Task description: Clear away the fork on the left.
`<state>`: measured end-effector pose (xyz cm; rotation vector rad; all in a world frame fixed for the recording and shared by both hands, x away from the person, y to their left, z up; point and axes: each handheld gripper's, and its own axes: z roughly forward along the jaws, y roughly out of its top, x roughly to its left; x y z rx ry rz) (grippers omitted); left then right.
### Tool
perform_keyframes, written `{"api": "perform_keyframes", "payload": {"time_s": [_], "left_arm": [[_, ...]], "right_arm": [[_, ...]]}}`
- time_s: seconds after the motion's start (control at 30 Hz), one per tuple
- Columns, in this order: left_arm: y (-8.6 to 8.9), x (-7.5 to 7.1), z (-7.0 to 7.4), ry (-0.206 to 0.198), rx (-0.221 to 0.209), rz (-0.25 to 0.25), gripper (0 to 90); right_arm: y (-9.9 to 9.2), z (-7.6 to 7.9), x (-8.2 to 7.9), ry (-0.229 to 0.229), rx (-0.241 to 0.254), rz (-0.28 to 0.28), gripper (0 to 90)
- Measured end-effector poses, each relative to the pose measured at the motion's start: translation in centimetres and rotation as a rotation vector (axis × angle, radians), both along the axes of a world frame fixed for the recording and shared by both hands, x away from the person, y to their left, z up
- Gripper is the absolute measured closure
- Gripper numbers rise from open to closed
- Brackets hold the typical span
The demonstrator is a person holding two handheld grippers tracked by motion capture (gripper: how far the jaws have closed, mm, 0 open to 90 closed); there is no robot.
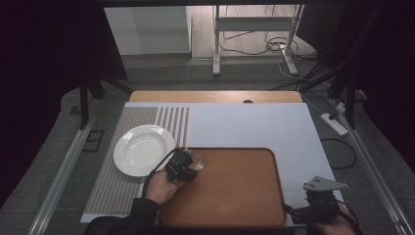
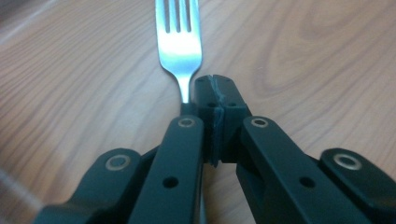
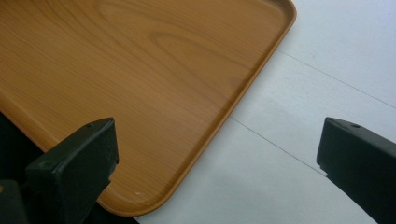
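Near the tray's (image 1: 264,161) left edge, our left gripper (image 1: 188,164) sits closed beside the fork (image 2: 180,46), not gripping it; the plate (image 1: 142,149) lies just left, and our right gripper (image 3: 219,158) gapes apart.

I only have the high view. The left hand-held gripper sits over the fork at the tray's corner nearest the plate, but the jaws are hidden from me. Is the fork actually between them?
Observer: No. In the left gripper view, the left hand-held gripper has its jaws shut pad against pad. The neck of the fork runs along the outside of one jaw, not between them.
Operator: And the right one, near the tray's other end? It is too dark for me to read.
Observer: In the right gripper view, the right hand-held gripper has its jaws wide apart with nothing between them. It looks at a rounded corner of the tray and the white mat beside it.
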<state>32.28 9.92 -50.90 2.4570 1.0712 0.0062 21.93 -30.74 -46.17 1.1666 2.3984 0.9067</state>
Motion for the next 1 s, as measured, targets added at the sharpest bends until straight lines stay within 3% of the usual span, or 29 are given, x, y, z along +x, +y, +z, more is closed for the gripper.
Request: {"api": "perform_keyframes", "payload": {"time_s": [0.23,0.63,1.0], "left_arm": [[1.9,0.4,-0.1,0.017,-0.014,0.066,88.9],[4.2,0.4,-0.2,0.04,-0.018,0.135,88.9],[5.0,0.3,-0.2,0.048,-0.027,0.148,88.7]], "right_arm": [[0.0,0.0,0.0,0.0,-0.002,0.003,0.0],[0.0,0.0,0.0,0.002,-0.002,0.005,0.0],[0.0,0.0,0.0,0.003,0.0,0.003,0.0]]}}
